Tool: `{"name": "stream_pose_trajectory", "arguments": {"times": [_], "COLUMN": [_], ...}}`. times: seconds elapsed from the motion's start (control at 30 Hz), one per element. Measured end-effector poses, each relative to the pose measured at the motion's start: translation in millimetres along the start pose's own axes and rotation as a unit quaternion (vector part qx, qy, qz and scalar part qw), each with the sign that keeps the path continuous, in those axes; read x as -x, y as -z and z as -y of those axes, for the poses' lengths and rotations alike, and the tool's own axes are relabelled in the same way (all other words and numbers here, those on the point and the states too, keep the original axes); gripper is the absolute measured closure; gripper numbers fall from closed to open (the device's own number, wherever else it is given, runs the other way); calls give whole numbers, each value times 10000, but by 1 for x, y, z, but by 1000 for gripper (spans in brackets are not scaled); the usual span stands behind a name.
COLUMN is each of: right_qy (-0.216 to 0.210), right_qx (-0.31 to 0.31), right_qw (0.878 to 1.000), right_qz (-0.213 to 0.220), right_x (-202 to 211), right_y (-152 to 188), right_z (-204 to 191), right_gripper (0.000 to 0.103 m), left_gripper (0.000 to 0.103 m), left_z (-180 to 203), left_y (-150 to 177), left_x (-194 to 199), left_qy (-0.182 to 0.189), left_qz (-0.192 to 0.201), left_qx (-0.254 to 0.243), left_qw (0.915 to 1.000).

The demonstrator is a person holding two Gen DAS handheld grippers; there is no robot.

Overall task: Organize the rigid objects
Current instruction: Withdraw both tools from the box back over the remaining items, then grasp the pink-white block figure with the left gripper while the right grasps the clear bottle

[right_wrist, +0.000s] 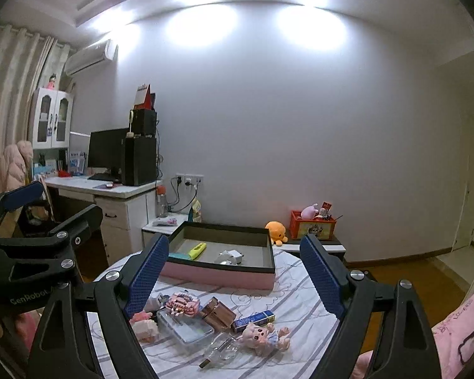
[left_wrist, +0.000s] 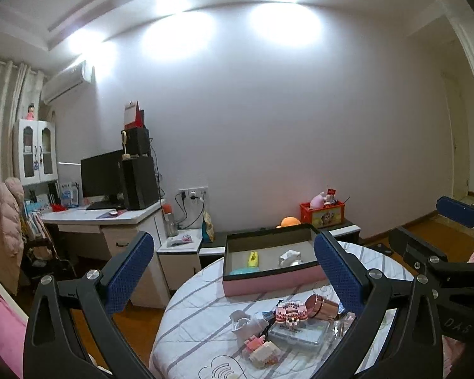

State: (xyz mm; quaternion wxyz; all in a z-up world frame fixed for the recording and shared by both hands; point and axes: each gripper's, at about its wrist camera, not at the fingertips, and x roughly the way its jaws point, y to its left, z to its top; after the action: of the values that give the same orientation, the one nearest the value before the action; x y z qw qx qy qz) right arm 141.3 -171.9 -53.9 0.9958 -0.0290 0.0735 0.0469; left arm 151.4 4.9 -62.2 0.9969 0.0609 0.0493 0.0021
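1. Left wrist view: we are holding the left gripper (left_wrist: 233, 271) spread wide and empty above the round table (left_wrist: 205, 309). The pink tray (left_wrist: 268, 279) is sitting at the far side, already holding a yellow marker (left_wrist: 253, 258) and a white charger (left_wrist: 289, 257). A loose pile, including a pink brick toy (left_wrist: 290, 310) and a copper cup (left_wrist: 320, 307), is lying nearer us.

2. Right wrist view: the right gripper (right_wrist: 235, 276) is also hanging spread and empty over the pile. A small doll (right_wrist: 264, 336) and a clear case (right_wrist: 186, 327) are lying below it. We judge it best to pick an outlying piece, approach from above, and close across its narrow side.
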Motion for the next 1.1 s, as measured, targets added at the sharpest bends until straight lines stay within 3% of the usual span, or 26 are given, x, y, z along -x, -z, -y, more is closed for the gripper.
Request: {"name": "stream_pose_trajectory", "arguments": {"times": [0.53,0.73,1.1], "right_qy": [132,-12,-20], "right_qx": [17,-68,-143], "right_qw": [9998,9985,9868], "right_qz": [-133,-544,-1612], "right_x": [3,-16,-64], "right_y": [16,37,103], "right_z": [4,4,9], "right_gripper": [17,17,17], "left_gripper": [0,0,0], "left_z": [8,5,7], "left_y": [18,47,122], "left_x": [-7,-30,-81], "left_qy": [152,396,655], "left_qz": [-185,-790,-2102], "left_qx": [103,188,438], "left_qw": [9997,9959,9745]}}
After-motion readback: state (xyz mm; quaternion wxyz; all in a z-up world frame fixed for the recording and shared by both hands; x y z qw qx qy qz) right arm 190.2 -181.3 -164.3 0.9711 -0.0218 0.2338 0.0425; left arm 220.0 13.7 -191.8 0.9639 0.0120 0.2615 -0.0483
